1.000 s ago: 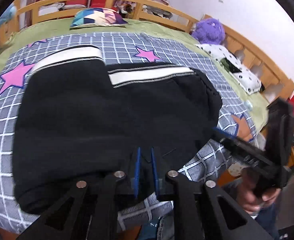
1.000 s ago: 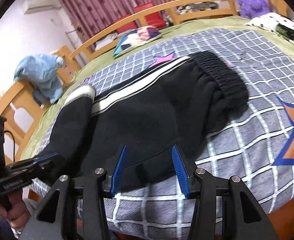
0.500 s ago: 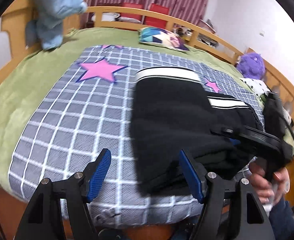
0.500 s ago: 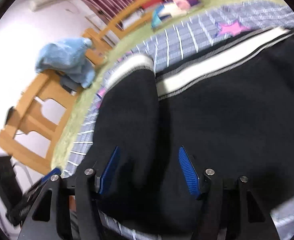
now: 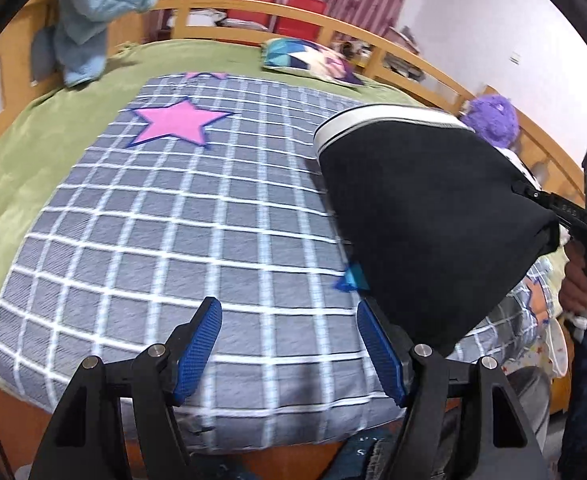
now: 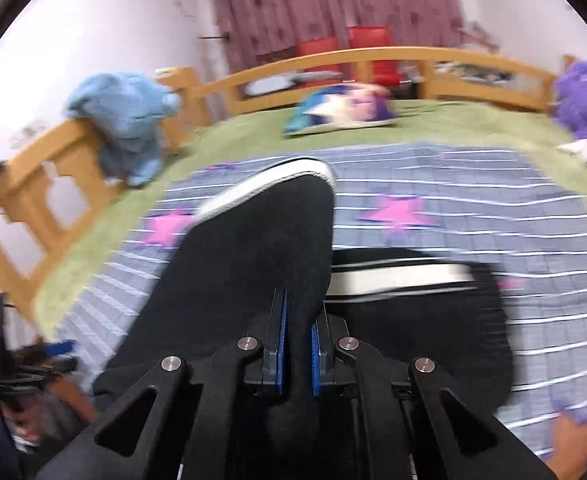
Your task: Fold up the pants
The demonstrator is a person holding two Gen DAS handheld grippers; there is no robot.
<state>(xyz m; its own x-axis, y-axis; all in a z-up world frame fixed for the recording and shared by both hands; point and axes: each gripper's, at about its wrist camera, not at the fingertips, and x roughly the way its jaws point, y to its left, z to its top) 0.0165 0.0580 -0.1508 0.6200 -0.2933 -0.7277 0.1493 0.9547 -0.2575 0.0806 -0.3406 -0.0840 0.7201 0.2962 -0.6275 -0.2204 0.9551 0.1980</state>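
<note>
Pants (image 6: 253, 280), black with white stripe, pinched between blue pads of our right gripper (image 6: 296, 344), jaws clamped tight on fold of fabric. Held leg lifted off checked blanket (image 5: 173, 220); rest of garment lies on bed beyond. Our left gripper (image 5: 289, 356) spread wide, nothing between pads, hovering over bare blanket just left of raised cloth. Right-view picture blurred.

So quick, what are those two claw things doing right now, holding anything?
Left gripper: open, nothing between its fingers, over the checked blanket.
Right gripper: shut on the black pants, a fold pinched between its fingers.
</note>
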